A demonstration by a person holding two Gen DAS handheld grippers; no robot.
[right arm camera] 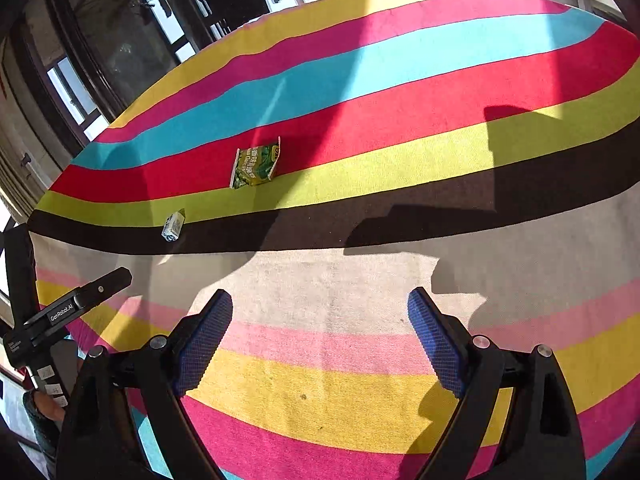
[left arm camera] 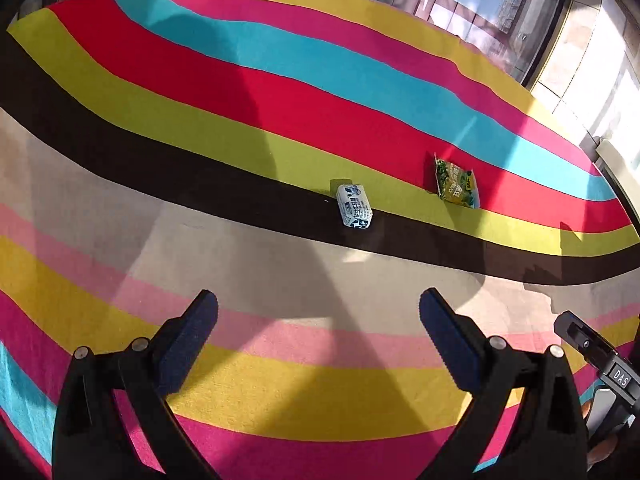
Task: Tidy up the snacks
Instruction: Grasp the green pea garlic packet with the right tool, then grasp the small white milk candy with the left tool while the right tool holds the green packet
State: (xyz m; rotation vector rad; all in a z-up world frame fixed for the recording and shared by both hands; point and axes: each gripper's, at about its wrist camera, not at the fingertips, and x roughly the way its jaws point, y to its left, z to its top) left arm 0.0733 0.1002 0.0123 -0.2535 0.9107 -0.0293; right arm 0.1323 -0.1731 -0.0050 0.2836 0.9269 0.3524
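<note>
A small white and blue snack packet (left arm camera: 354,205) lies on the brown stripe of a striped cloth; it also shows in the right wrist view (right arm camera: 173,225). A green and yellow snack bag (left arm camera: 457,182) lies to its right on the red and lime stripes, and shows in the right wrist view (right arm camera: 256,163). My left gripper (left arm camera: 318,308) is open and empty, held above the beige stripe well short of the packet. My right gripper (right arm camera: 320,302) is open and empty, also over the beige stripe, near side of both snacks.
The striped cloth (left arm camera: 280,92) covers the whole surface. The right gripper's body (left arm camera: 600,360) shows at the lower right of the left wrist view; the left gripper's body (right arm camera: 68,312) shows at the lower left of the right wrist view. Windows and dark frames (right arm camera: 120,40) stand beyond the far edge.
</note>
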